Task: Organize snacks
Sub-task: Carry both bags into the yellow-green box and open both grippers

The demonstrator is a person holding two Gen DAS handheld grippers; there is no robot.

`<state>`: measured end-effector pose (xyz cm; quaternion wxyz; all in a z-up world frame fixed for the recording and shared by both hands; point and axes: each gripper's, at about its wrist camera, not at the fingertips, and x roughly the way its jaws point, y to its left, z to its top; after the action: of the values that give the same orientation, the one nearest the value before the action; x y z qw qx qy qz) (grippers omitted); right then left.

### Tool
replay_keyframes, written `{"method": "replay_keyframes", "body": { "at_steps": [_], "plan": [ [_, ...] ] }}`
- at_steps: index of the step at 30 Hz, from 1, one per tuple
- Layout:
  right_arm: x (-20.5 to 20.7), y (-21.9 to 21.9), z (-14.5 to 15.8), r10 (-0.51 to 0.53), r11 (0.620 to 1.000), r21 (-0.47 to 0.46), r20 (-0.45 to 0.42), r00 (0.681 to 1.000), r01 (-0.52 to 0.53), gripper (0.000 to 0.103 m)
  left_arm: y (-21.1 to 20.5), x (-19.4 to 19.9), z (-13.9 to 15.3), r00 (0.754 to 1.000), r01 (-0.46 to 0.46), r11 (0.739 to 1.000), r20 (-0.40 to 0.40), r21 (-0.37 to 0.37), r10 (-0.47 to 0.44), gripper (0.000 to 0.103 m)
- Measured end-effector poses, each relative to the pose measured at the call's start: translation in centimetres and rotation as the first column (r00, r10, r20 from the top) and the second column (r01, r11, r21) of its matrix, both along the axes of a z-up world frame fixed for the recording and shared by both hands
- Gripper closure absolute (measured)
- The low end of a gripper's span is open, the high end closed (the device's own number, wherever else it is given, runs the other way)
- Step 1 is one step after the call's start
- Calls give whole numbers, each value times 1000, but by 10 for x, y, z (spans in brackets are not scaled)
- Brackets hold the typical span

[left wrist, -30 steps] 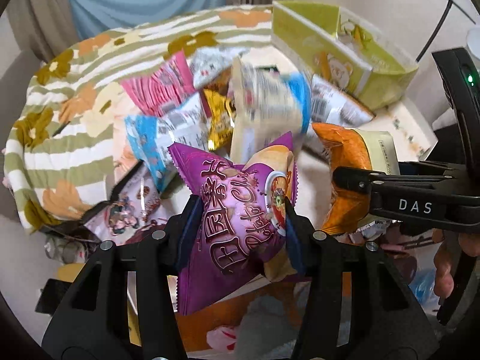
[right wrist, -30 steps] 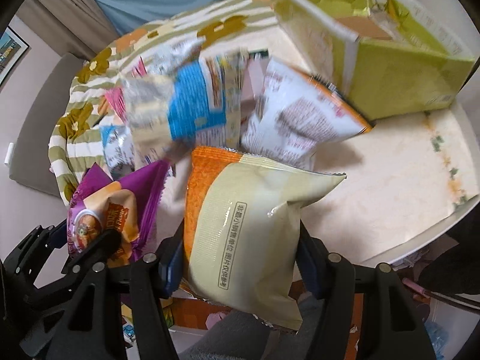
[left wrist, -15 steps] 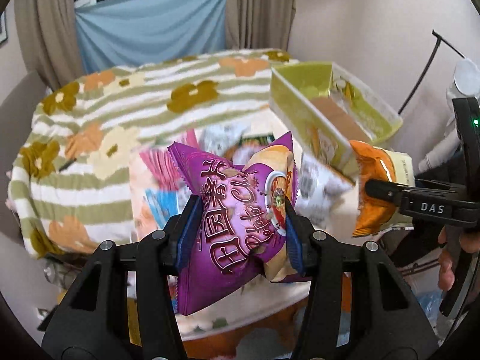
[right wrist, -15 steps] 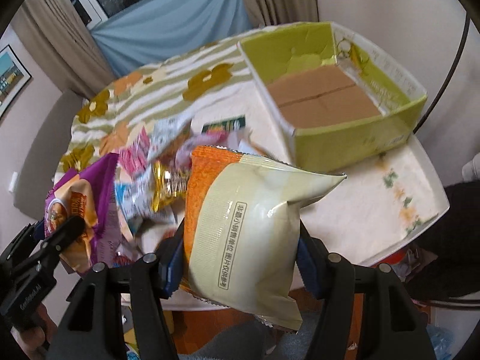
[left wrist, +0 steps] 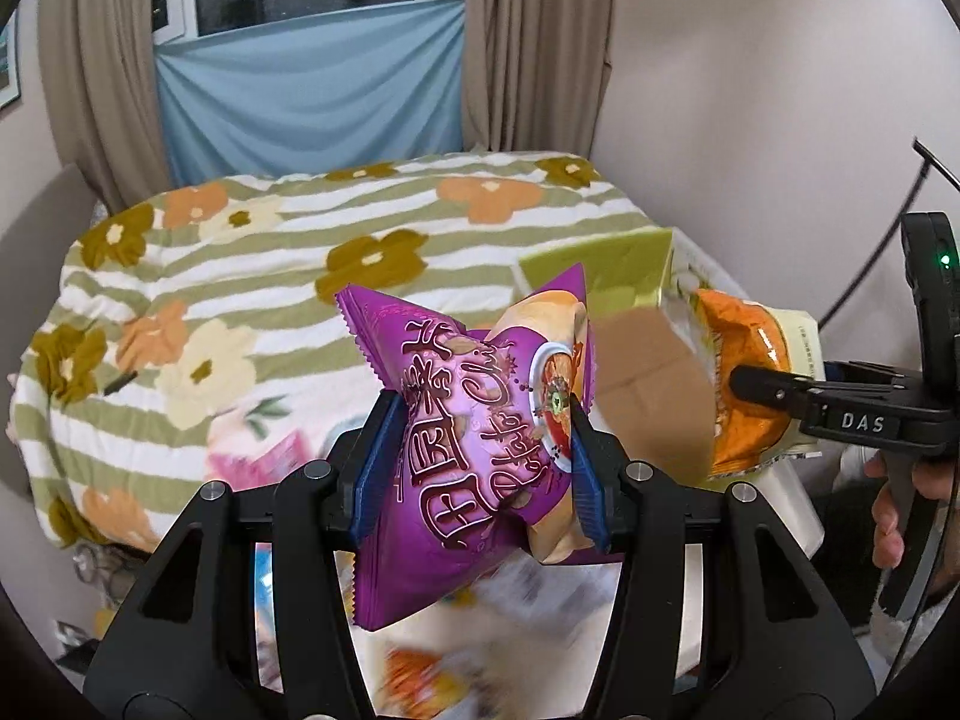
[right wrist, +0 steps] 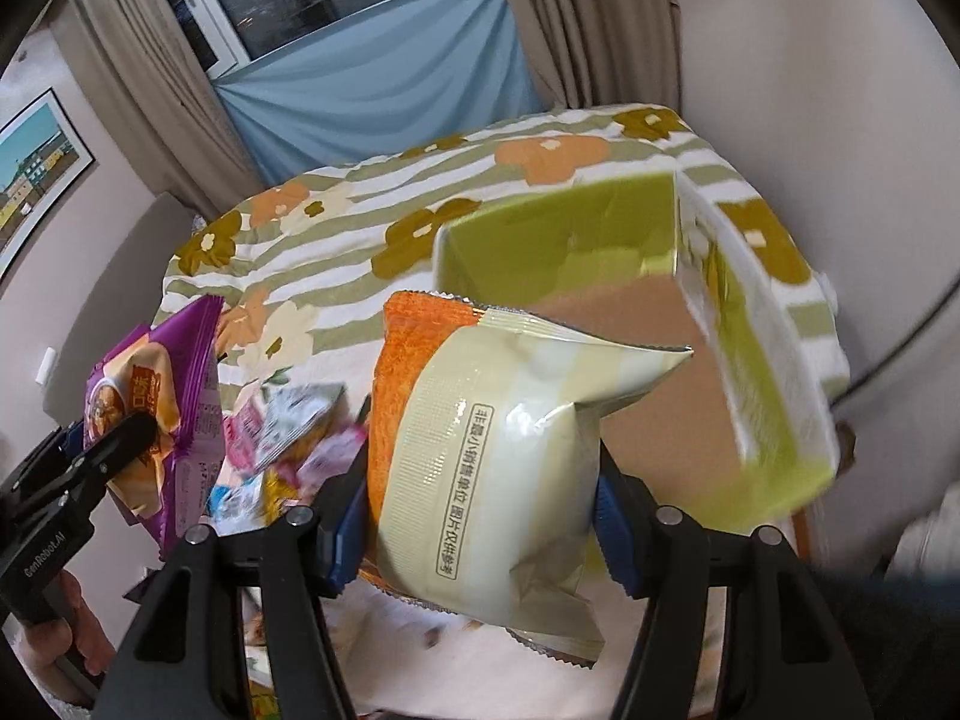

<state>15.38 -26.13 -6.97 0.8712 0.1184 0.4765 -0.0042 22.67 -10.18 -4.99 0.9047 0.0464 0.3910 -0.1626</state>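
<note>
My left gripper (left wrist: 480, 456) is shut on a purple potato-chip bag (left wrist: 474, 420), pinched between blue pads and held up in the air. My right gripper (right wrist: 483, 498) is shut on a cream and orange snack bag (right wrist: 498, 468). In the left wrist view that orange bag (left wrist: 744, 378) hangs at the right in the other gripper (left wrist: 840, 414). In the right wrist view the purple bag (right wrist: 162, 396) shows at the far left. A green cardboard box (right wrist: 750, 300) with a brown floor stands open just beyond the cream bag; it also appears blurred as the box (left wrist: 606, 276) behind the purple bag.
Several loose snack packets (right wrist: 288, 438) lie on the table below, blurred. A flower-striped blanket (left wrist: 252, 276) covers the bed behind. A person's hand (left wrist: 894, 510) grips the right handle. Curtains, a blue cloth and a wall stand farther back.
Both grippers have risen with their bags and tilted up; the snack pile has dropped low in view, and the green box now sits close behind the bags.
</note>
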Motion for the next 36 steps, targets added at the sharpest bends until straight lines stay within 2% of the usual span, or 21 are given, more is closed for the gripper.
{"method": "replay_keyframes", "body": {
  "at_steps": [6, 11, 17, 20, 21, 22, 23, 24, 26, 31, 36],
  "plan": [
    [52, -59, -3, 71, 997, -22, -14, 997, -72, 44, -80, 55, -10, 999, -24, 1000, -33, -14, 24, 55],
    [91, -99, -17, 101, 995, -8, -42, 994, -102, 44, -139, 100, -34, 996, -23, 1000, -88, 13, 24, 55],
    [116, -132, -41, 94, 995, 32, -81, 992, -92, 44, -184, 150, -73, 987, 6, 997, -158, 76, 6, 55],
    [122, -141, -55, 83, 996, 43, -105, 991, -78, 44, -193, 164, -91, 985, 19, 994, -174, 104, -1, 54],
    [124, -143, -58, 79, 996, 48, -111, 991, -74, 44, -192, 166, -94, 984, 25, 994, -177, 106, -6, 52],
    [126, -146, -62, 73, 996, 54, -119, 990, -67, 44, -192, 168, -98, 983, 32, 993, -181, 111, -12, 40],
    [126, -147, -65, 72, 996, 58, -123, 990, -65, 44, -193, 170, -100, 983, 33, 992, -182, 122, -11, 13],
    [127, -148, -67, 70, 996, 61, -127, 989, -63, 44, -191, 169, -101, 985, 27, 991, -172, 128, -5, 3],
    [127, -149, -70, 71, 996, 61, -127, 989, -63, 44, -186, 165, -98, 989, 18, 993, -145, 113, -2, 1],
    [125, -149, -71, 63, 997, 49, -120, 991, -57, 44, -161, 154, -96, 985, -11, 995, -169, 96, 27, 1],
    [126, -141, -75, 96, 995, 40, -114, 989, -92, 43, -143, 139, -90, 985, -52, 995, -158, 89, 66, 1]
  ]
}}
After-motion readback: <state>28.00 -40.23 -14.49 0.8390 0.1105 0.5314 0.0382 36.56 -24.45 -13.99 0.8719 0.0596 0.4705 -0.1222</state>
